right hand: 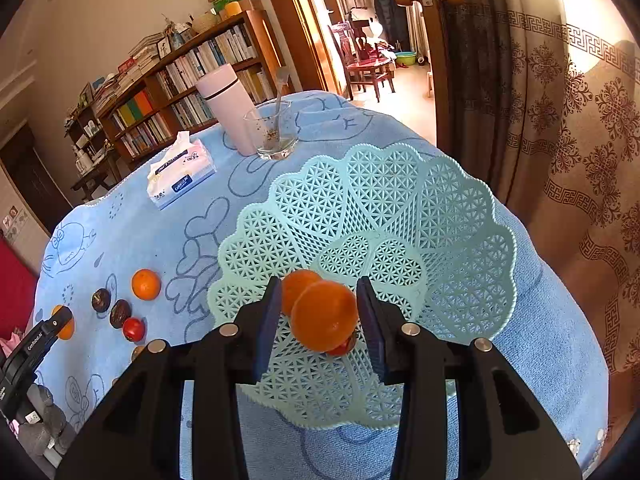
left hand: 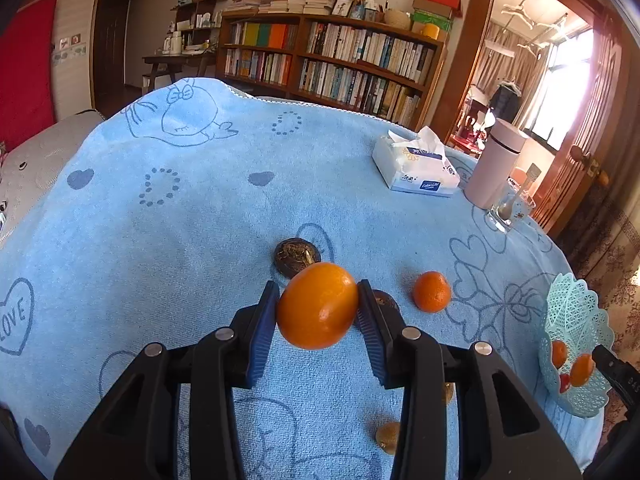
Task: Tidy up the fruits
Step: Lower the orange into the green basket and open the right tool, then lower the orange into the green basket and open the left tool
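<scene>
The left gripper [left hand: 318, 304] clamps an orange [left hand: 317, 305] above the blue towel [left hand: 180, 216] printed "LOVE". The right gripper [right hand: 318, 312] clamps another orange [right hand: 324, 316] over the lattice basket [right hand: 440, 216].

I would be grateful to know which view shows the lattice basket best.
The right wrist view: the basket fills the frame, its whole lattice bowl and the fruit inside visible. The left wrist view catches it only small and distorted at the right edge.
</scene>
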Motion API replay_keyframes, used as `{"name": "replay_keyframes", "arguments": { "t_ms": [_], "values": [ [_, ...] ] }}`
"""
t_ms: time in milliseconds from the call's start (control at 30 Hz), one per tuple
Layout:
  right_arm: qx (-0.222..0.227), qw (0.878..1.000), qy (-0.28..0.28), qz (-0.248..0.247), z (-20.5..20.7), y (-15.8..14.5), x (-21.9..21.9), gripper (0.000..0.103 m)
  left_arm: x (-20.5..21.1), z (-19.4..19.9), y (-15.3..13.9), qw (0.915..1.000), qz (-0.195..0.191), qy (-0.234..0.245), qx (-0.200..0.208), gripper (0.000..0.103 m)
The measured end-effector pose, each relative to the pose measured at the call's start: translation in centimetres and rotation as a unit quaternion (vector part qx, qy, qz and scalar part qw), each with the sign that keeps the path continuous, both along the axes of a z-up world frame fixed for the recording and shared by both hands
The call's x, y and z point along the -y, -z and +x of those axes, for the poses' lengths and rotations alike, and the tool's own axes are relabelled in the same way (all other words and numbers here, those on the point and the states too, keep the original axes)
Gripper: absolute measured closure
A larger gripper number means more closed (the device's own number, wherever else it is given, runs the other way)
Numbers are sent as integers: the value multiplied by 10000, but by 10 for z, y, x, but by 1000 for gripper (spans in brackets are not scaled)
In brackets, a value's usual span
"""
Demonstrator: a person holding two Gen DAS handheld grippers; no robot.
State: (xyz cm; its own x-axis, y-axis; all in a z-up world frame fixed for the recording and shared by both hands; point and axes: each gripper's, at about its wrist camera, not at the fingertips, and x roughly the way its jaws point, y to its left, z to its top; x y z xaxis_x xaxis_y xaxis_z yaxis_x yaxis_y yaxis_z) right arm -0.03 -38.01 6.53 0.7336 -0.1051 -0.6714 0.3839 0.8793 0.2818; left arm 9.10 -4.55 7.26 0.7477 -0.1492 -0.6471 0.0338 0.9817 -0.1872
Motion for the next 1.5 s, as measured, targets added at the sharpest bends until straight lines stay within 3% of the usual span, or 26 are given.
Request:
{"name": "replay_keyframes", "arguments": {
  "t_ms": [67, 100, 467, 600, 867, 1133, 1500],
  "values": [
    [81, 9998, 159, -12, -5, -1, 5, 49, 4, -2, 0, 10000, 45, 38, 26, 63],
    [131, 9997, 219, -42, -7, -3, 7, 47, 6, -2, 0, 9999, 72, 62, 37, 63],
    [431, 9981, 325, -283, -21, -16, 11, 46, 34, -15, -7, 9983, 464, 271, 220, 63],
    [609, 9969, 408, -302, -28, -24, 18, 38, 47, -19, -13, 9973, 558, 381, 287, 63],
    [860, 9938, 672, -191, -38, -39, 39, 34, 97, -32, -24, 9923, 544, 1059, 333, 63],
    [1047, 9899, 943, -171, -50, -52, 58, 28, 166, -43, -24, 9788, 362, 2013, 128, 63],
    [1122, 9879, 1069, 49, -57, -55, 70, 27, 239, -54, -9, 9482, 169, 3166, -208, 62]
  ]
}}
